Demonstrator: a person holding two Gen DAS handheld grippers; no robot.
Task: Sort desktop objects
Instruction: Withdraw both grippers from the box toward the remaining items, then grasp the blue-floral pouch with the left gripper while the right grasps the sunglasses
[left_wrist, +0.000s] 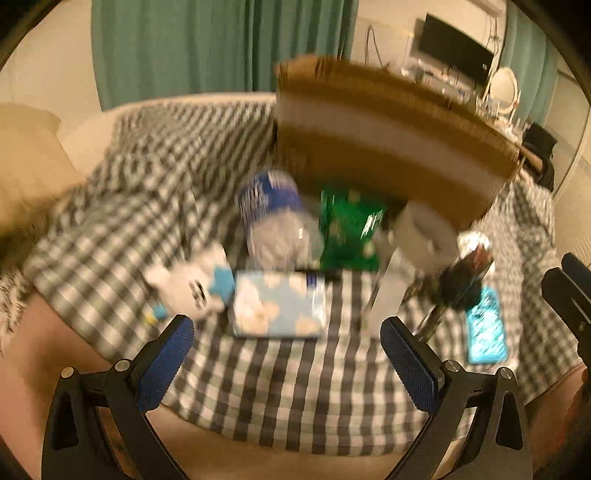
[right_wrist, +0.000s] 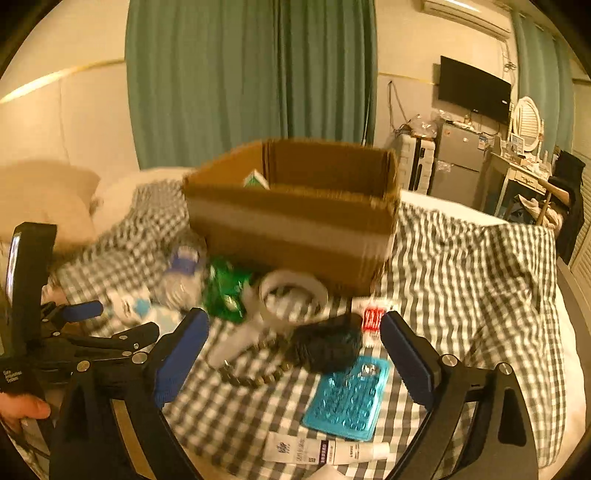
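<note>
both grippers, left (left_wrist: 286, 345) and right (right_wrist: 291, 341), hovered with fingers spread, empty, over clutter beside the cardboard box (right_wrist: 295, 229) on the bed, ready for sorting.

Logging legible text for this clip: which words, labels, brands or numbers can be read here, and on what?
None can be read for certain.
White tube: dark print and a logo, too small.
Left tool: white lettering on its handle, too small.
Red and white packet: print blurred.
Green snack bag: blurred.
Water bottle: blue label, blurred.
Blue tissue pack: only a pattern shows.
</note>
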